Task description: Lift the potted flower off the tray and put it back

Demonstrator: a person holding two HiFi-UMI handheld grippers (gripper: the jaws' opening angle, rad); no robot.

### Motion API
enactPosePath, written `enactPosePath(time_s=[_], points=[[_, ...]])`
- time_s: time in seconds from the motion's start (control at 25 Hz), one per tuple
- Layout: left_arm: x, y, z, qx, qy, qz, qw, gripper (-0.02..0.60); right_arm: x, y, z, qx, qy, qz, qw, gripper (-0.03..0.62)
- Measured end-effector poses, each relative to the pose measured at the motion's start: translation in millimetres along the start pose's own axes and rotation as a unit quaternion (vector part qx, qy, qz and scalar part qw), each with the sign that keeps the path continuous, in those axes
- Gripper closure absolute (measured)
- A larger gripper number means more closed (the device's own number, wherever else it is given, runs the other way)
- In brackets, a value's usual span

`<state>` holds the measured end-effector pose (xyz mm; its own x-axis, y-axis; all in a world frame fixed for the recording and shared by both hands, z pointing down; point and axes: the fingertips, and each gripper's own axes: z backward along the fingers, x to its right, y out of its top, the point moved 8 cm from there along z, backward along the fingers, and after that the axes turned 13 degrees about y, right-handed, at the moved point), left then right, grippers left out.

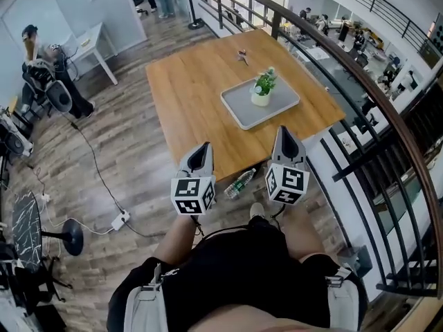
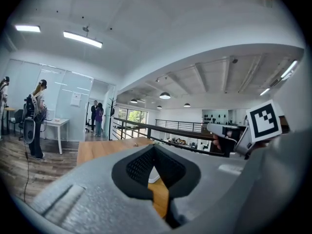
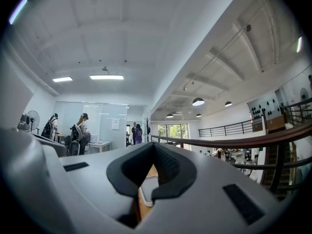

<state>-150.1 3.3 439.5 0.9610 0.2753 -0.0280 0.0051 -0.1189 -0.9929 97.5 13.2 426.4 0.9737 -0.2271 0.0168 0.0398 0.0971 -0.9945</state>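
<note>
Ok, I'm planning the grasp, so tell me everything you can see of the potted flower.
The potted flower is a small plant with green leaves and pale blossoms in a round white pot. It stands upright near the middle of the grey rimmed tray on the wooden table. Only the tray touches it.

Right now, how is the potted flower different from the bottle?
The potted flower stands upright; the bottle lies on its side. The potted flower sits in the gray tray on the wooden table; the bottle is down on the floor by the table's near edge. The potted flower has a white pot and green leaves; the bottle is see-through plastic. Neither is being held.
</note>
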Motion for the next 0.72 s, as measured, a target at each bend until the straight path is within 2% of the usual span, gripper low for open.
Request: enactPosePath(time_s=[0.4,0.72], points=[[80,28,-146,-0.014,0.005,-0.011,0.9998,0.569,124,-8,-102,-0.017,0.032,-0.013,0.999,0.597],[97,37,-205,-0.015,0.028,0.006,0.9995,0.569,175,-5,-156,-0.020,0.051,-0.013,0.998,0.596]])
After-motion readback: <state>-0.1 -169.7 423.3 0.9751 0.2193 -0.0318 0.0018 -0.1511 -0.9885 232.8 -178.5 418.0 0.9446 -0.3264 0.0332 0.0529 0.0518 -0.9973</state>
